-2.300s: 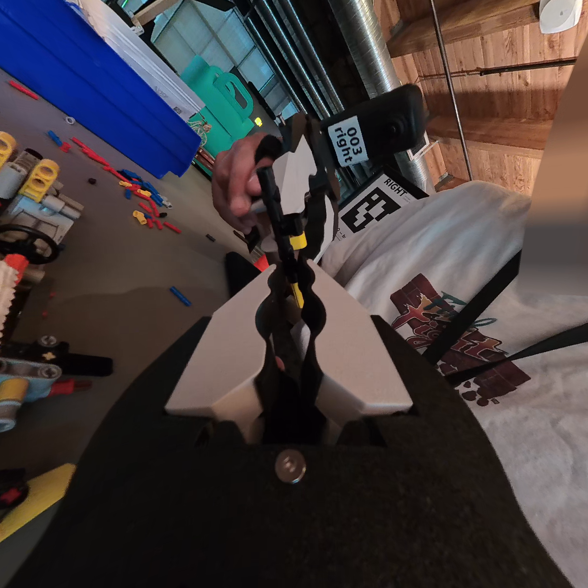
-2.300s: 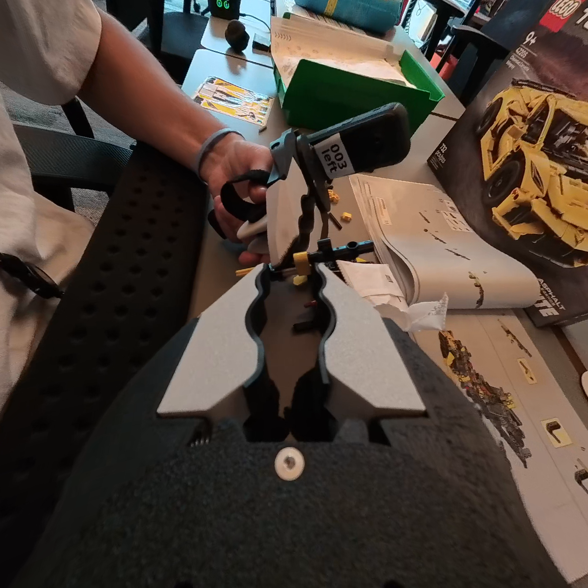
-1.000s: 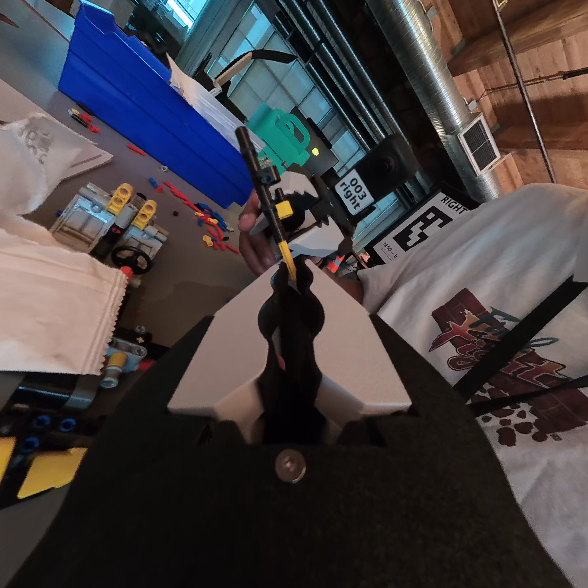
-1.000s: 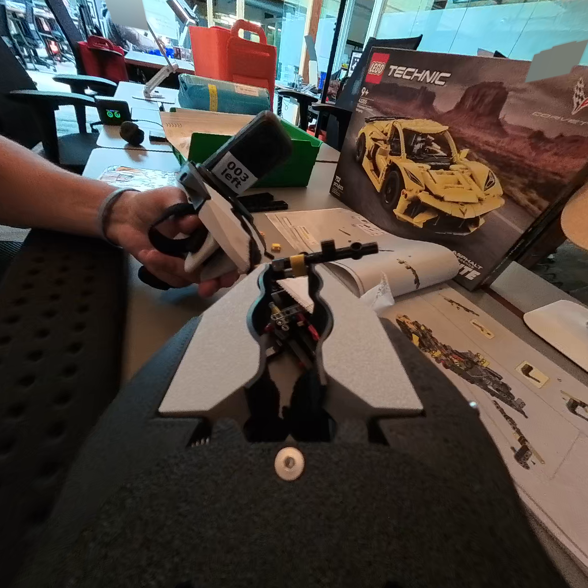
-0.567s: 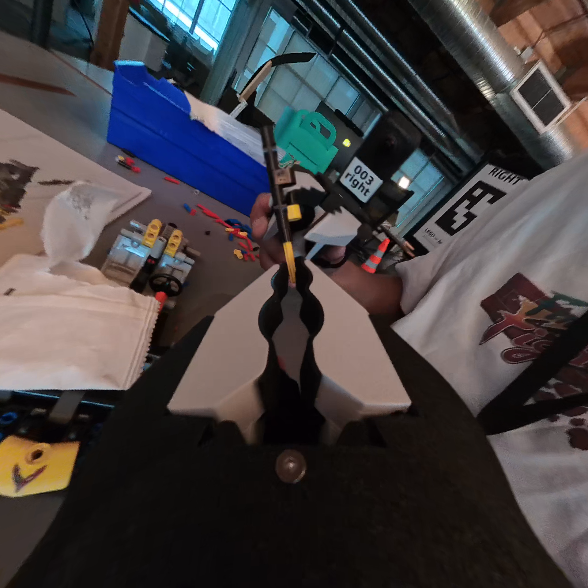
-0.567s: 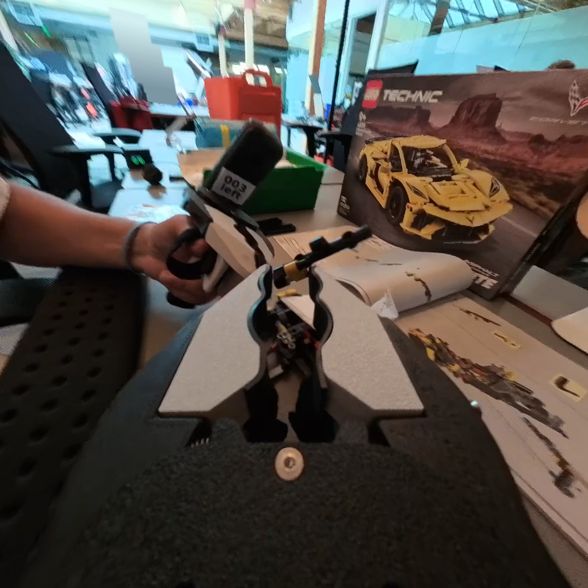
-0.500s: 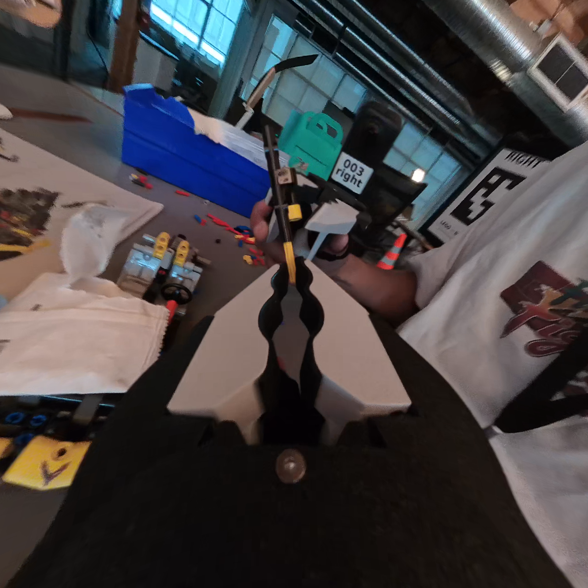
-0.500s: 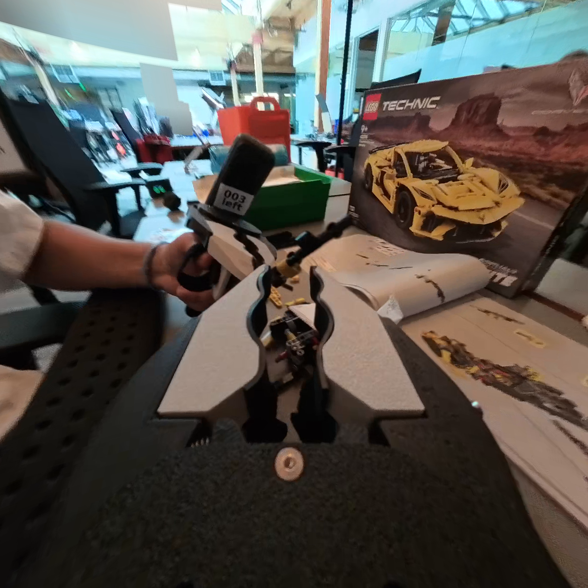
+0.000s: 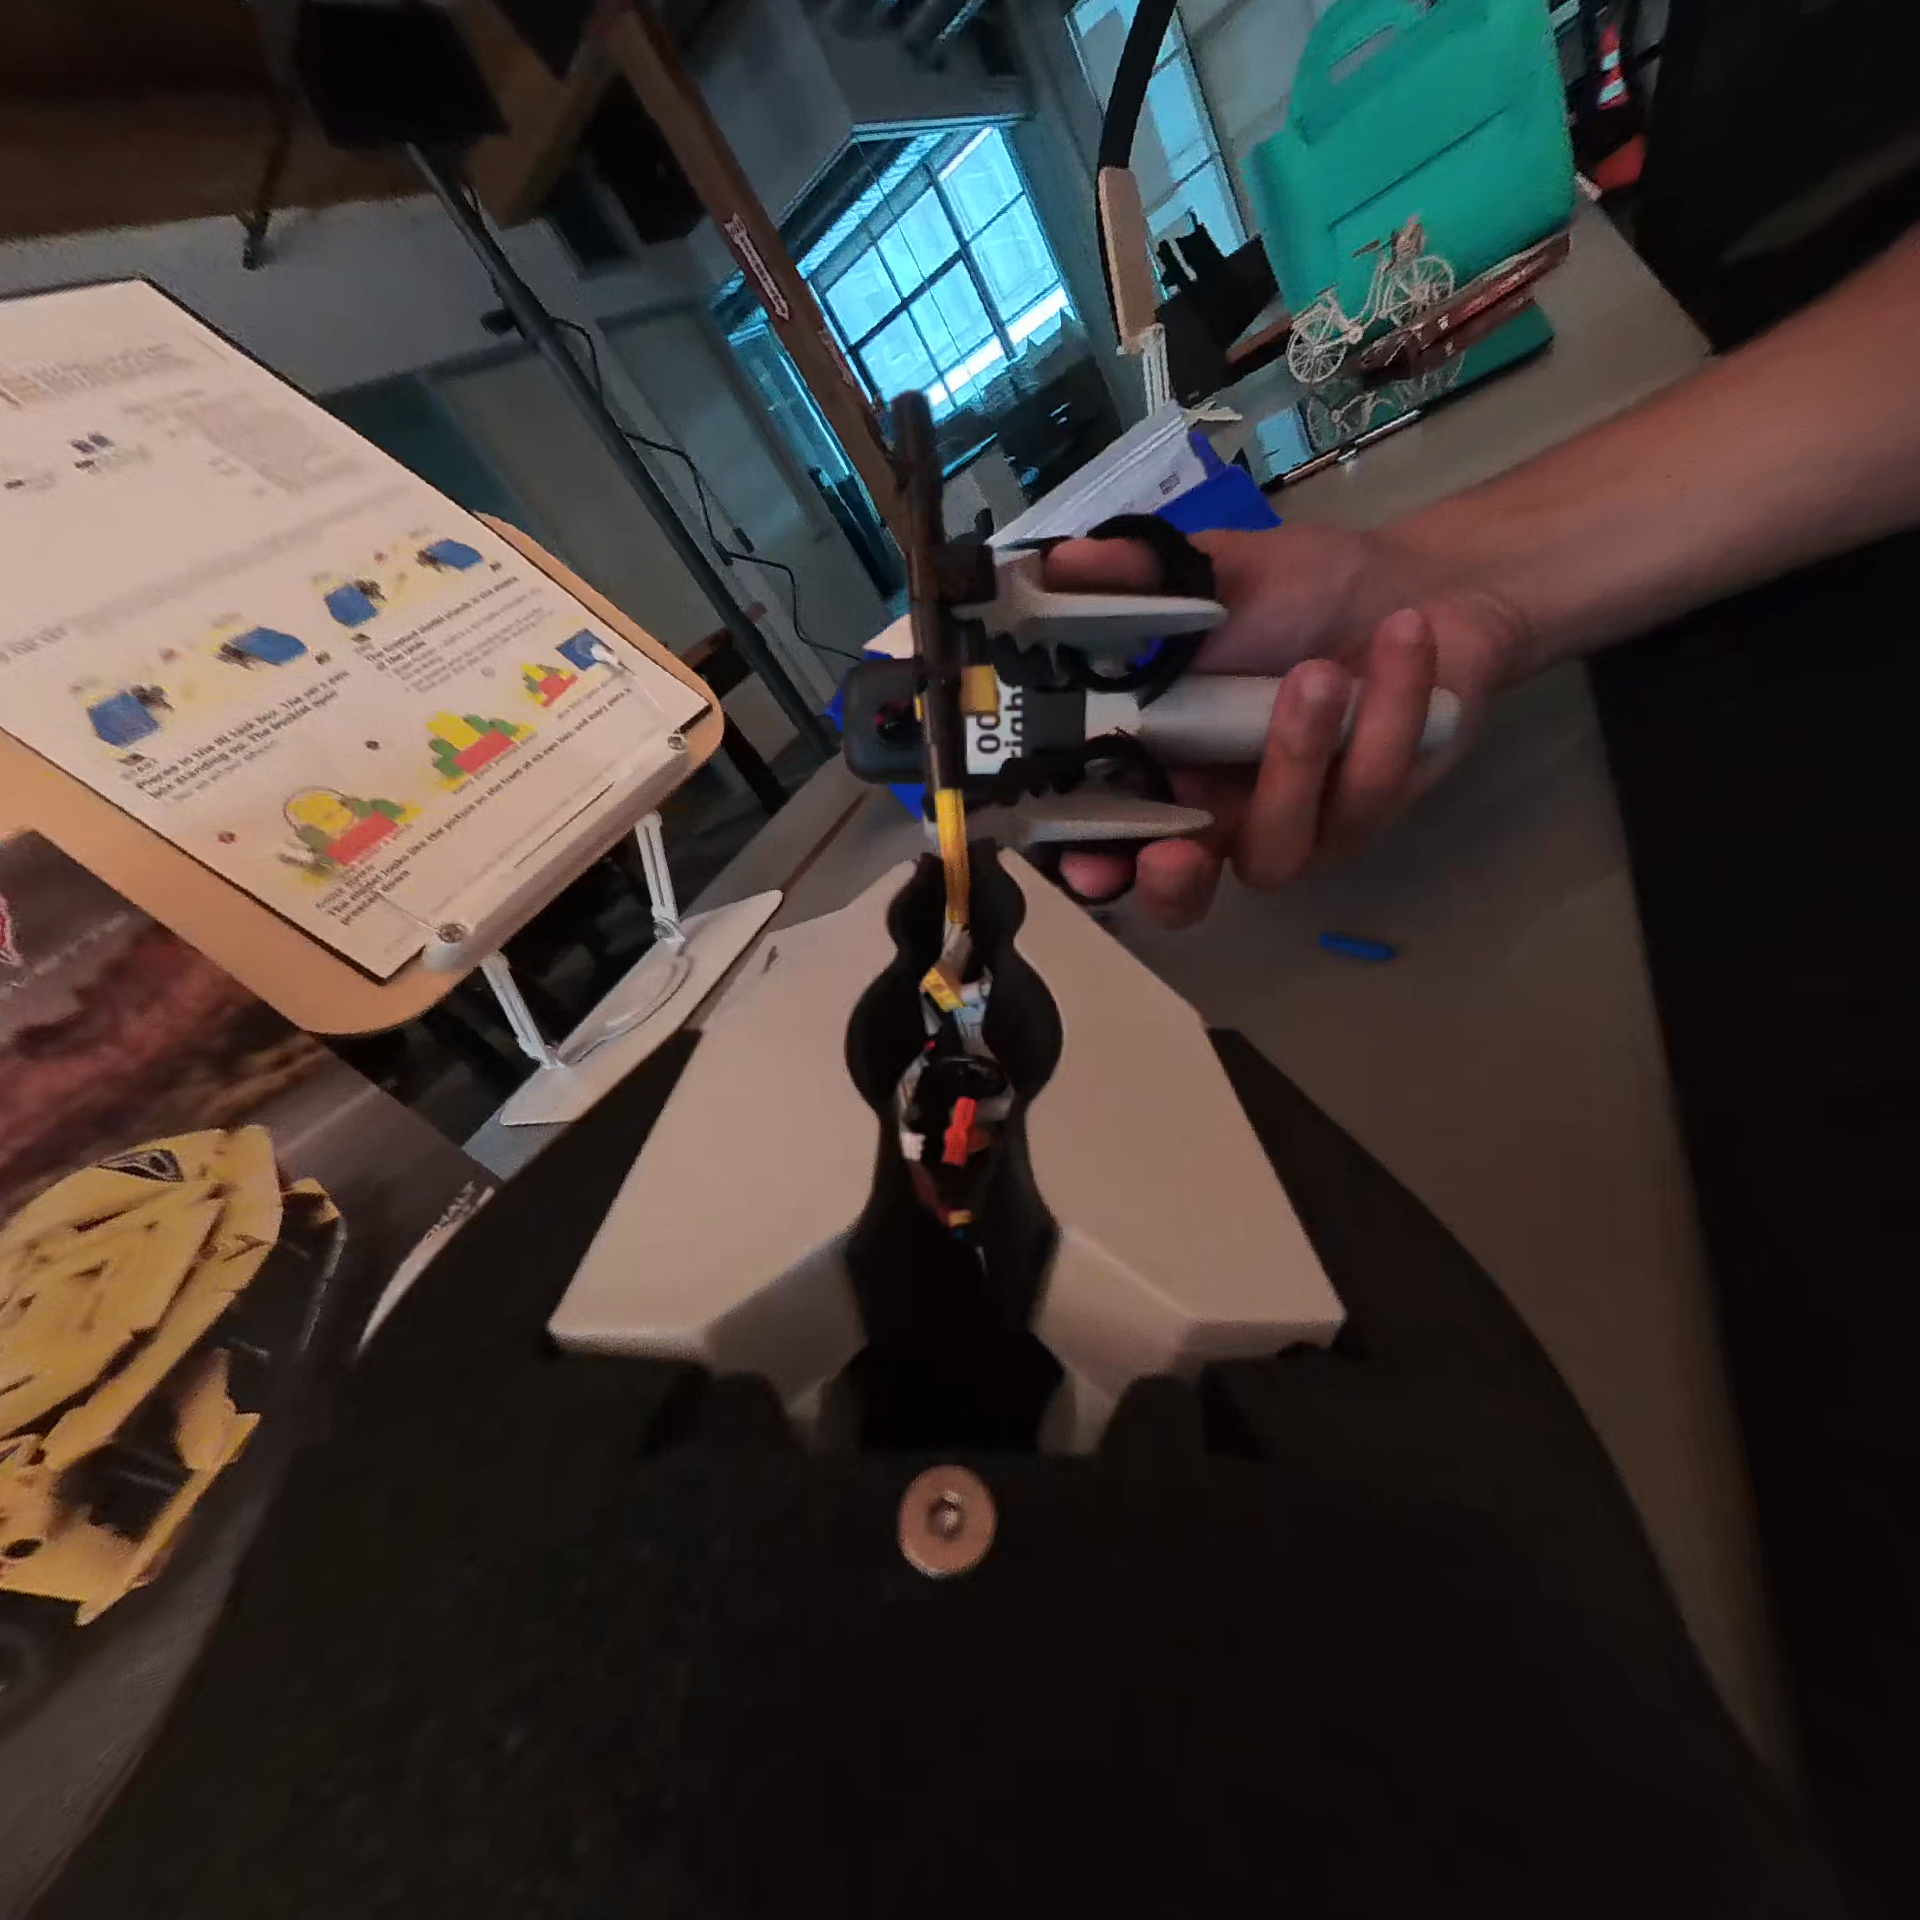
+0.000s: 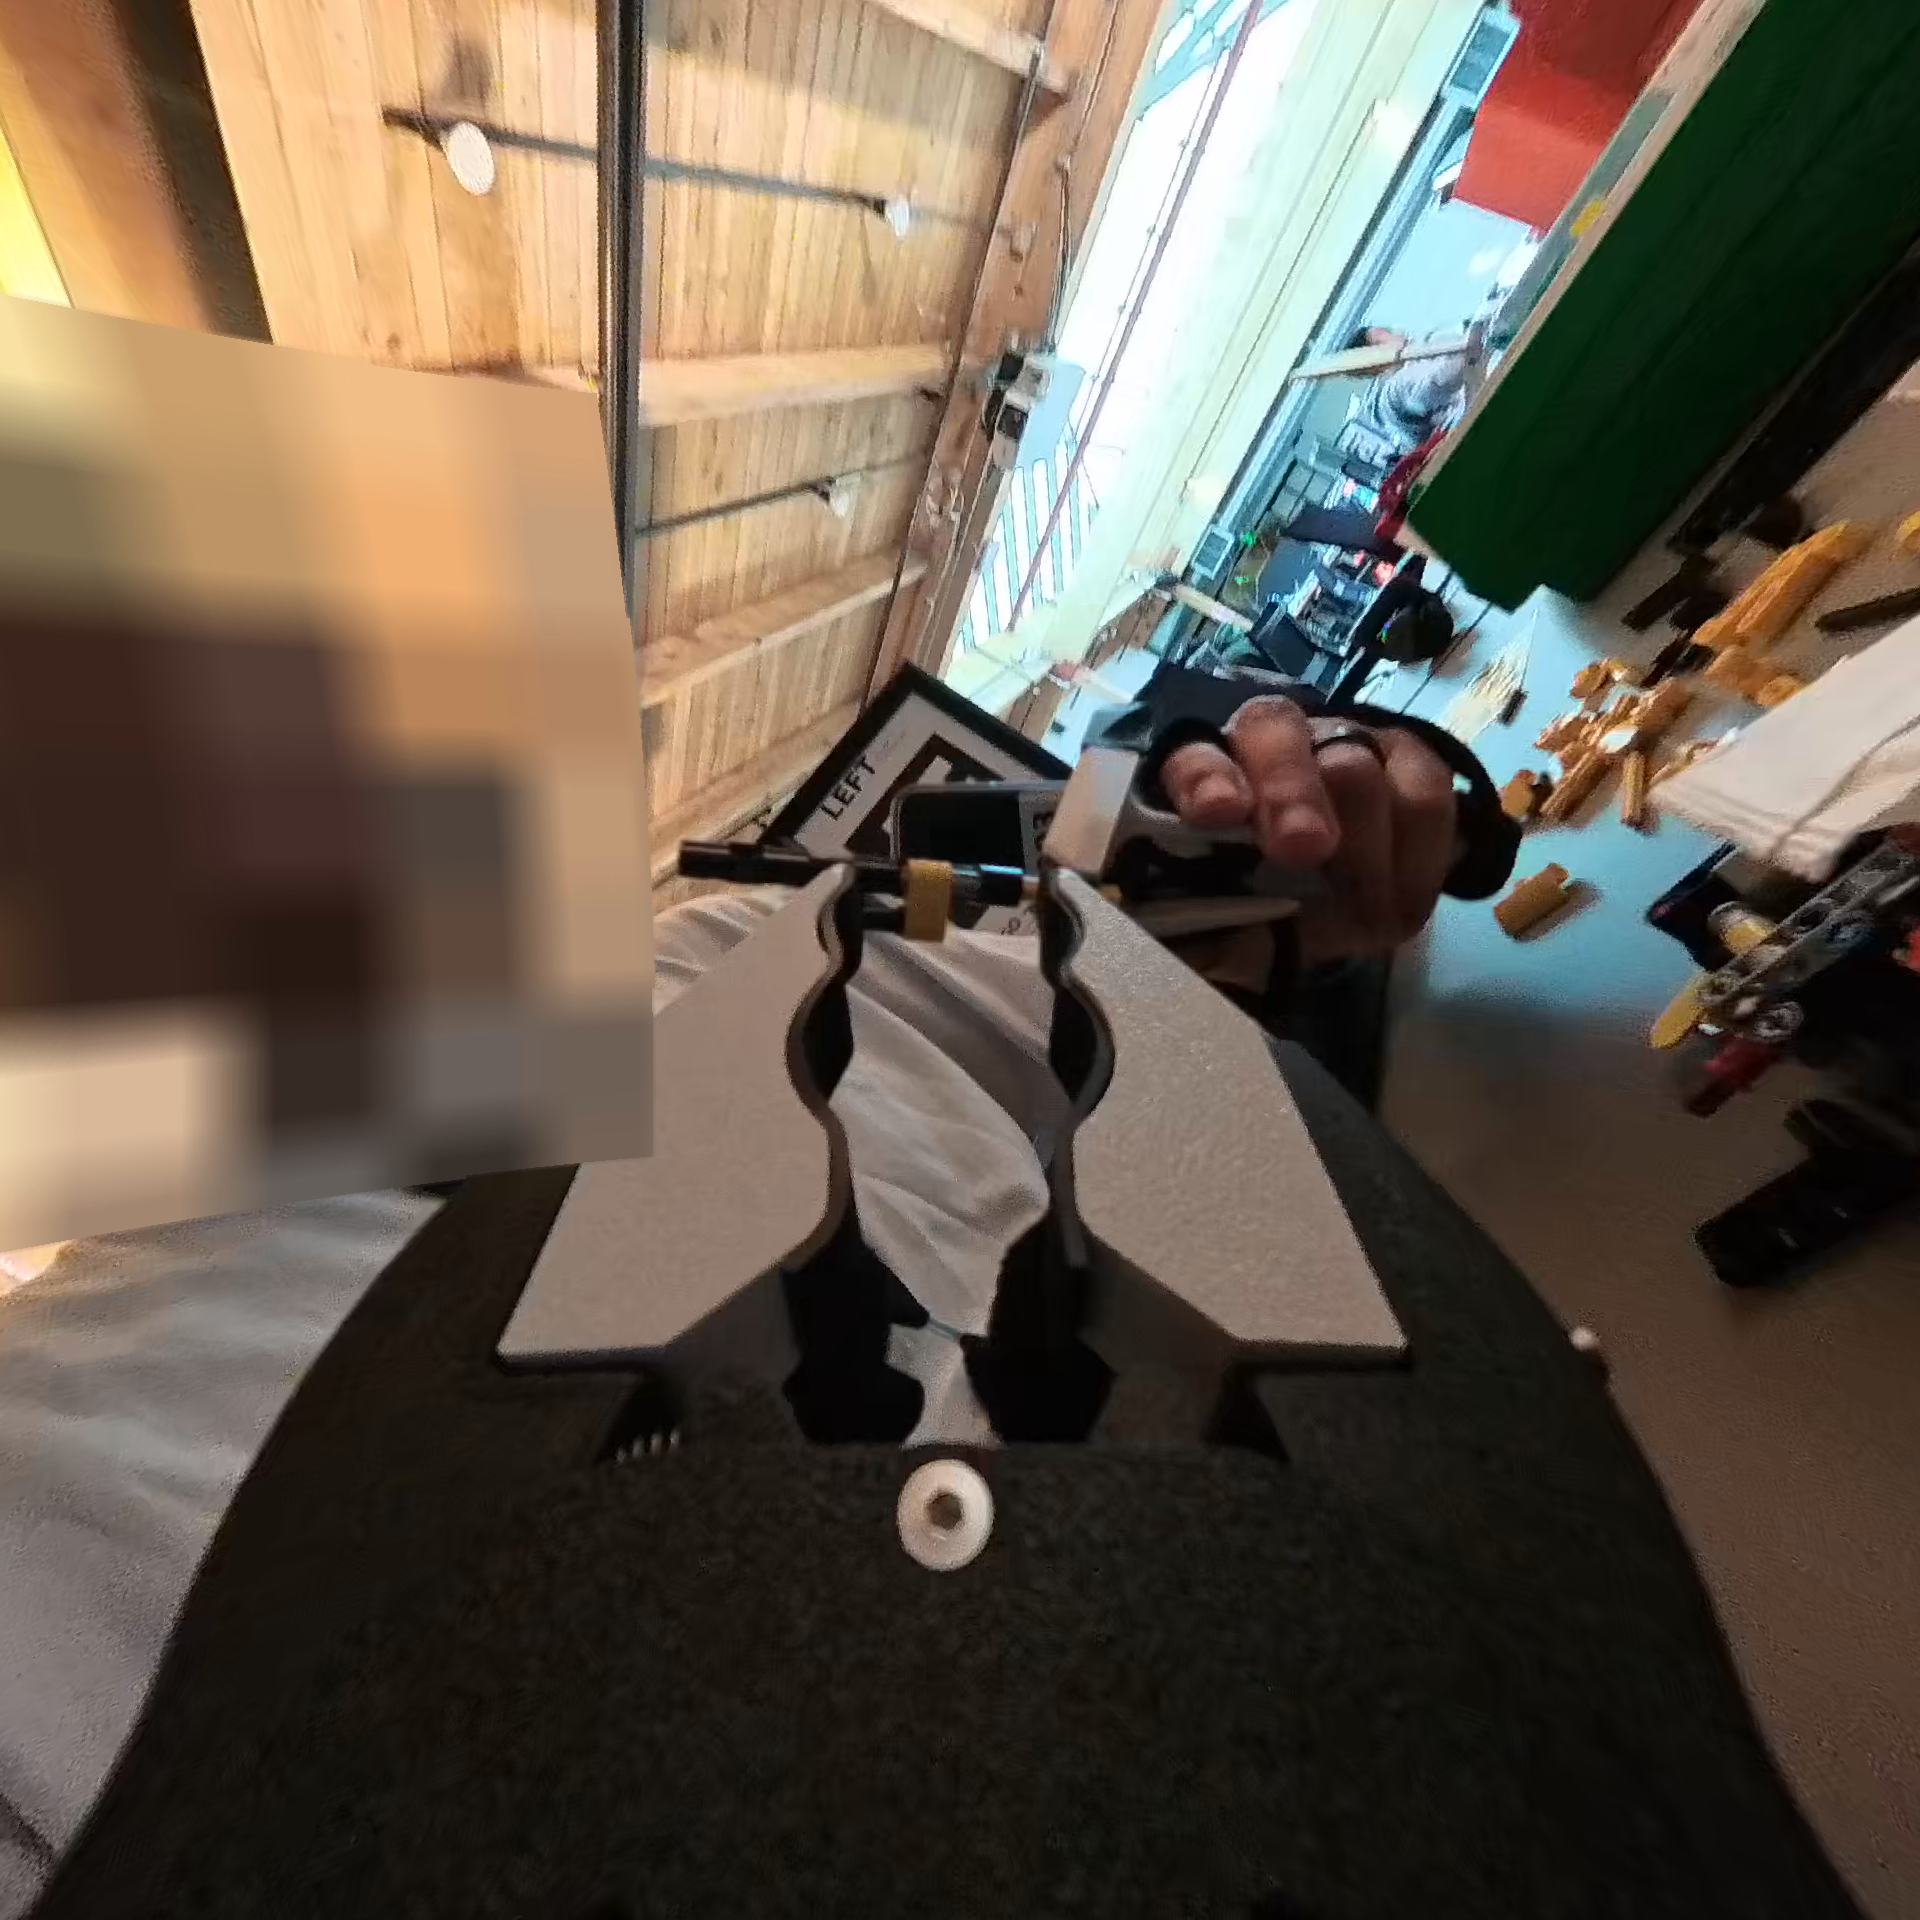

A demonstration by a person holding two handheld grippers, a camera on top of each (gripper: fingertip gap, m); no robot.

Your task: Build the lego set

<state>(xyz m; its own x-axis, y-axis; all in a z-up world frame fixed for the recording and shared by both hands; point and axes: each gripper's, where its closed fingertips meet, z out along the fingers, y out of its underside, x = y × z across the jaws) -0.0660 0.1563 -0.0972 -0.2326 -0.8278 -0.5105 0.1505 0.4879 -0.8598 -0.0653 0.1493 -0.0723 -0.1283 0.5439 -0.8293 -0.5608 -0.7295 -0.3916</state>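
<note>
Stand: we see a tan board (image 9: 582,940) on a white stand, sheet (image 9: 260,582) clipped to it, tilted
Bag: teal (image 9: 1423,156), far back on the table (image 9: 1475,1039)
Bicycle: small white model (image 9: 1361,312), just before the bag
Bin: green (image 10: 1683,343), on the table's far side
Wall: we see wood planks (image 10: 790,312) with dark rails
Window: blue-lit panes (image 9: 935,301), far behind

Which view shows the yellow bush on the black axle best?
Right wrist view: the yellow bush sits side-on, sharp, on the black axle across the right gripper tips. Left wrist view shows it small, against the far gripper.
</note>
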